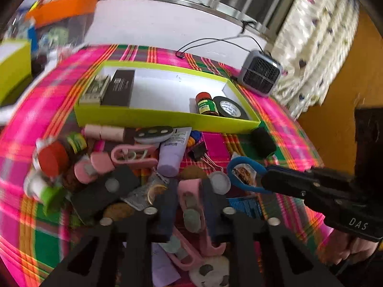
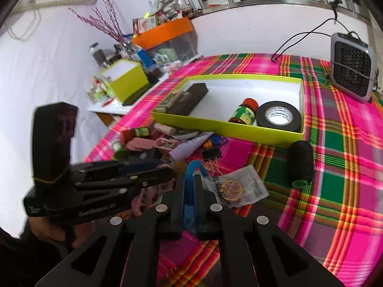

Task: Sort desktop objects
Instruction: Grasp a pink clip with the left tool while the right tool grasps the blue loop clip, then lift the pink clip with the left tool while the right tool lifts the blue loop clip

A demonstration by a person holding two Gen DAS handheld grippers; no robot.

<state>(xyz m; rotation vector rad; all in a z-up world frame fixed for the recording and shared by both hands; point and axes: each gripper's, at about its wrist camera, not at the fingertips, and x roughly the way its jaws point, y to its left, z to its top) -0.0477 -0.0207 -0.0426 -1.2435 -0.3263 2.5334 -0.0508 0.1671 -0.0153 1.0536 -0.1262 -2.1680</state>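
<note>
My left tool [image 1: 191,205] is clenched on a pink clip [image 1: 191,205] at the near edge of the pile on the counter [image 2: 335,191], its pads pressing the clip from both sides. My right tool [image 2: 190,191] is clamped on a blue loop-handled piece [image 2: 191,174], which I cannot identify further; the loop sticks out past the pads, just above a clear packet [image 2: 239,189] with a gold ring-shaped thing inside.

The lime-green tray [image 2: 227,129] sits on the plaid cloth beyond the pile. In its left end lies a long dark box [image 2: 189,98] with a smaller patterned box [image 2: 171,100] just beside it. In its right end a small brown bottle with a red cap [image 2: 244,112] lies on its side, touching a roll of black tape [image 2: 278,117] that lies flat in the corner. The middle of the tray shows its white floor.

The unsorted pile lies just in front of the tray: a lilac tube [image 1: 171,153], another pink clip [image 1: 134,155], a black binder clip [image 2: 210,153], a second red-capped bottle [image 2: 136,132]. A black cylinder [image 2: 300,160] lies apart to the right, near the tray's corner.

Off the counter to the left, a lime-green box [image 2: 124,79] stands on a side shelf, with an orange tub [image 2: 165,33] behind it holding cartons I cannot read.
</note>
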